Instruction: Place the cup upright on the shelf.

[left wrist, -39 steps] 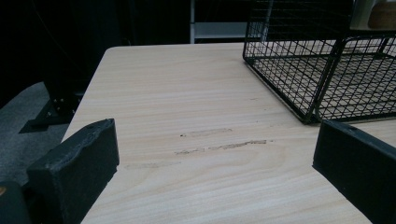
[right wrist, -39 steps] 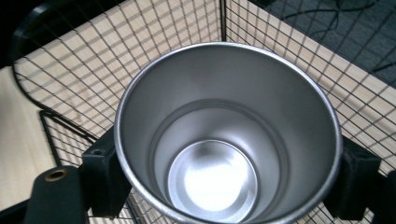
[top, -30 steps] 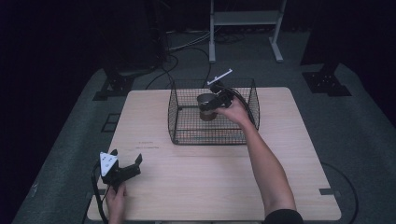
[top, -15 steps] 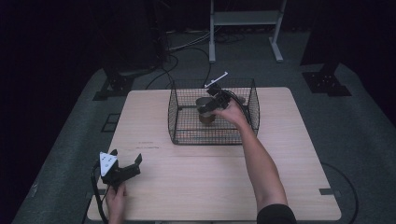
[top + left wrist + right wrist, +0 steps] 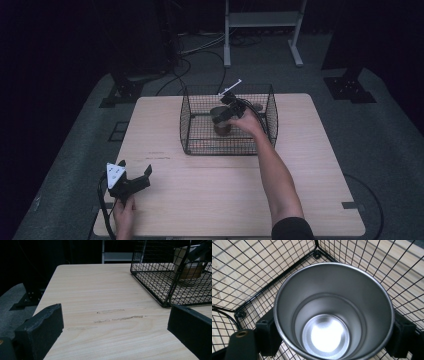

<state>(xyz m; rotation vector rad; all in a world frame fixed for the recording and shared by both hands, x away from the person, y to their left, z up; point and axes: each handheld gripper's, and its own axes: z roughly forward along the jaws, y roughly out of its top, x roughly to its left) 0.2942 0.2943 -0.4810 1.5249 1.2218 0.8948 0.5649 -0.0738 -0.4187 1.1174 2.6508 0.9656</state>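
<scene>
Right gripper: jaws clamped on steel cup inside wire basket. Left gripper: jaws apart, near-left worktop.

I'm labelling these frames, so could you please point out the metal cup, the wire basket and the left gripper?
metal cup (image 5: 325, 336): right gripper view, its shiny inner bottom.
wire basket (image 5: 186, 131): high view, its left wall.
left gripper (image 5: 134, 173): high view, midway between its jaw tips.
</scene>
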